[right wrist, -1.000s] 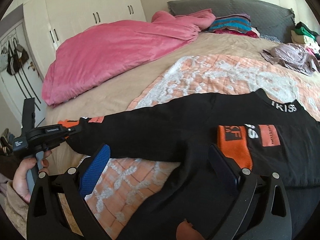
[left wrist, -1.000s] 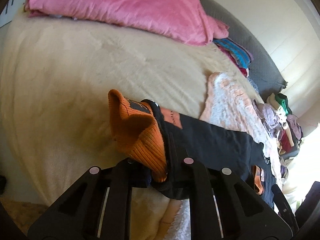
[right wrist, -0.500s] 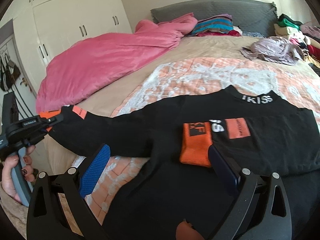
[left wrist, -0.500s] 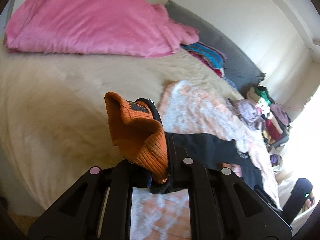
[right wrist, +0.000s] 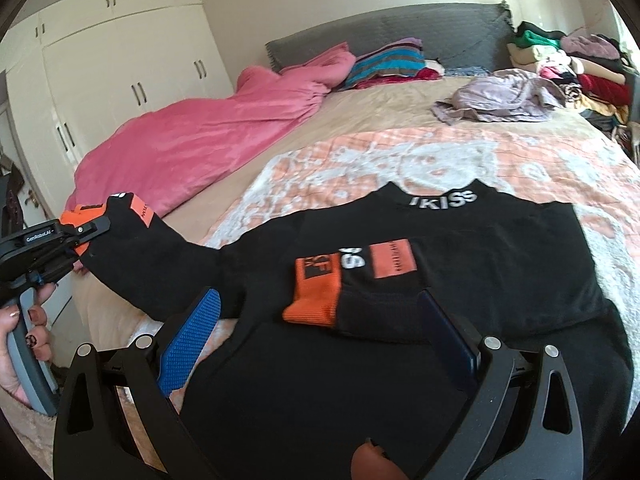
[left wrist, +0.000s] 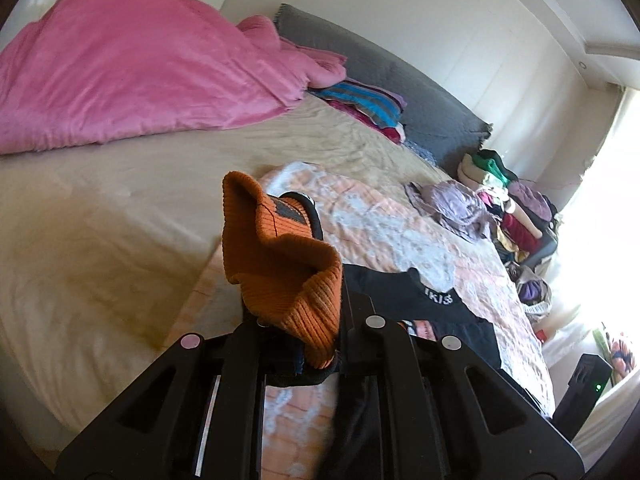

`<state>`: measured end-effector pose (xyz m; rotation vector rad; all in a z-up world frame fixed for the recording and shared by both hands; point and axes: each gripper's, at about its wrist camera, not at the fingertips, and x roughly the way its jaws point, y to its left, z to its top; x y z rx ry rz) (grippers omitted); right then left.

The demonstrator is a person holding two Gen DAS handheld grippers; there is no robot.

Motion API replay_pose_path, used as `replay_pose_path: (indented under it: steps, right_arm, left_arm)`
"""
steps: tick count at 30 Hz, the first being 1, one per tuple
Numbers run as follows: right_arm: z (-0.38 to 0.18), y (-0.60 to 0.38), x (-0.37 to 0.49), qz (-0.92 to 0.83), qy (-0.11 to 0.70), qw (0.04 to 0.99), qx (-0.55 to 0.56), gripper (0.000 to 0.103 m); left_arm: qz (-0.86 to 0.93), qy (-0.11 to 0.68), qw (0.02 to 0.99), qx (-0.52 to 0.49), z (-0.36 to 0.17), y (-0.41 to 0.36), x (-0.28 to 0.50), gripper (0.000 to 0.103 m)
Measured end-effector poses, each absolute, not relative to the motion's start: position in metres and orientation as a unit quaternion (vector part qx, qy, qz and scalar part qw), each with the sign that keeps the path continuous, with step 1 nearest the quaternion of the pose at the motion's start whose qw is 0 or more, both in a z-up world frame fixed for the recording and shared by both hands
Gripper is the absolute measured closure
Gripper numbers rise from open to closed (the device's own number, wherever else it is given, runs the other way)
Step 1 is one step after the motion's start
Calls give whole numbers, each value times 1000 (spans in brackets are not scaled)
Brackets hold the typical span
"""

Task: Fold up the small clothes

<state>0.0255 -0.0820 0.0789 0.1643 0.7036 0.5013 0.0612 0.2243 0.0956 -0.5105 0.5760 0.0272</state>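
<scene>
Bed (right wrist: 400,112): black top (right wrist: 460,264) laid flat, one sleeve folded in. Other cuff (left wrist: 280,272) pinched by left gripper (left wrist: 308,344); right gripper (right wrist: 320,328) spread wide, empty.

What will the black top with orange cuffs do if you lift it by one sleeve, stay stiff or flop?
Probably flop: the black top with orange cuffs lies flat on the bed, and its sleeve sags between the left gripper and the body. It looks light, since a pinch on one ribbed orange cuff holds the sleeve up. The knit likely won't slip.

Bright daylight, window (left wrist: 608,208) glare, fisheye-warped edges.
</scene>
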Motion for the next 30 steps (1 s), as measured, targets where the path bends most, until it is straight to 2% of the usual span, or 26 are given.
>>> replay_pose_path:
  steps: [18, 30]
  right_arm:
    - [76, -169, 20, 170, 331, 920, 122, 5]
    - [60, -206, 21, 125, 348, 916, 156, 5]
  left_arm:
    - [-71, 307, 928, -197, 102, 132, 99, 98]
    - [-121, 354, 913, -163, 76, 71, 129, 98]
